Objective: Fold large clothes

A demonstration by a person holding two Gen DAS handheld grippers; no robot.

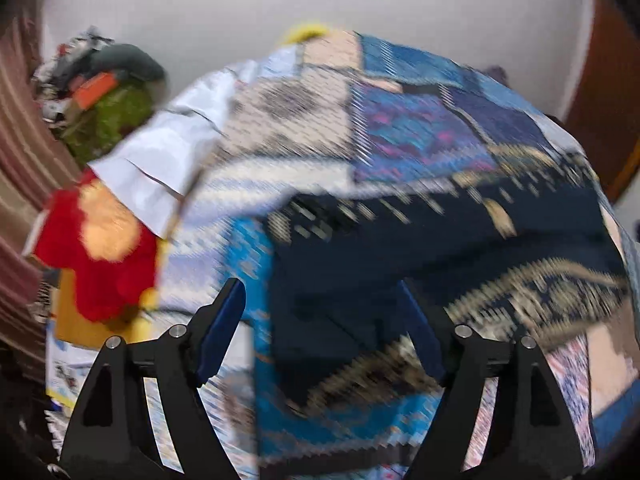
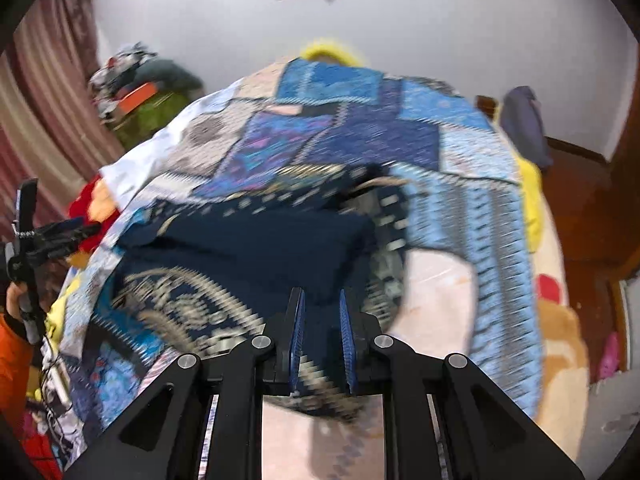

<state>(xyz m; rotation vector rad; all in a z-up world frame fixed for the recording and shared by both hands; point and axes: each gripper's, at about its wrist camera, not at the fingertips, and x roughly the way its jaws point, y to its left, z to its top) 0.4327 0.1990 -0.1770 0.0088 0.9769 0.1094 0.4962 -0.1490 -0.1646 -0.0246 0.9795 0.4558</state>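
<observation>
Navy garment (image 2: 248,248) lay folded on the quilt (image 2: 460,120) over the bed. Left gripper (image 1: 320,332) gaped empty; right gripper (image 2: 322,344) nearly clenched, grasping nothing visible. Soft, limp, light; probably best pinched at corners.

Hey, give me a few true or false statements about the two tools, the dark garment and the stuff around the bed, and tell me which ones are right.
1. The left tool stands wide open with nothing pinched between its pads. True.
2. The right tool is spread as wide as the left one. False: its jaws are nearly together, with patterned cloth in the gap.
3. The navy garment lies on a blue patchwork quilt. True.
4. The curtain beside the bed is green. False: it is brownish pink with stripes.
5. A heap of clothes sits near the wall past the bed's corner. True.
</observation>
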